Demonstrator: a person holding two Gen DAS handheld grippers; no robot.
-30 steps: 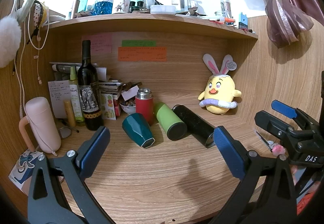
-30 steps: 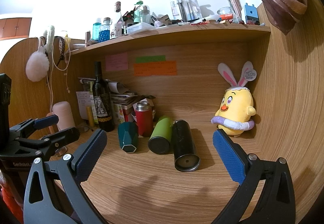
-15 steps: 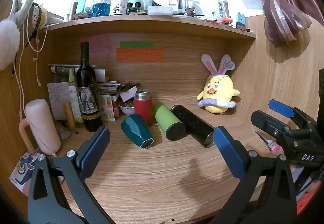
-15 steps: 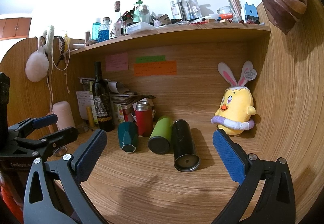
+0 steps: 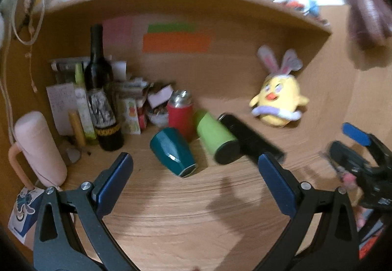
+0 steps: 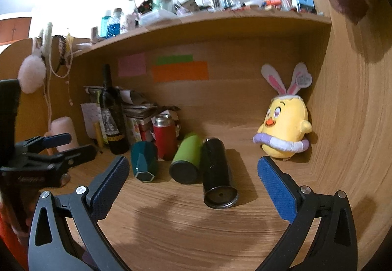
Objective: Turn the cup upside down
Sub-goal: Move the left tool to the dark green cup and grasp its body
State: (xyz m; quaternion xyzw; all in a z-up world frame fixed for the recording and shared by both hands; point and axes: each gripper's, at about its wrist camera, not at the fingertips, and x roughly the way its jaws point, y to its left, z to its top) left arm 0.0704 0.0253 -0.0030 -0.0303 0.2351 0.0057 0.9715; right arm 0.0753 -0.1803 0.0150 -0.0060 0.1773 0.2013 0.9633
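Three cups lie on their sides on the wooden desk: a teal faceted cup (image 5: 172,152) (image 6: 144,160), a green tumbler (image 5: 215,140) (image 6: 186,160) and a black tumbler (image 5: 250,136) (image 6: 218,170). My left gripper (image 5: 194,182) is open and empty, in front of the teal and green cups. My right gripper (image 6: 192,185) is open and empty, in front of the green and black cups. Each gripper shows in the other's view: the right (image 5: 360,153), the left (image 6: 49,148).
A red flask (image 6: 164,138), a wine bottle (image 6: 111,119), papers and a pink mug (image 5: 36,148) crowd the back left. A yellow plush chick (image 6: 284,131) sits at the back right by the side wall. A cluttered shelf (image 6: 208,23) hangs overhead.
The left wrist view is now blurred and the cups look nearer and lower in it: my left gripper moves forward. The right gripper has barely moved.
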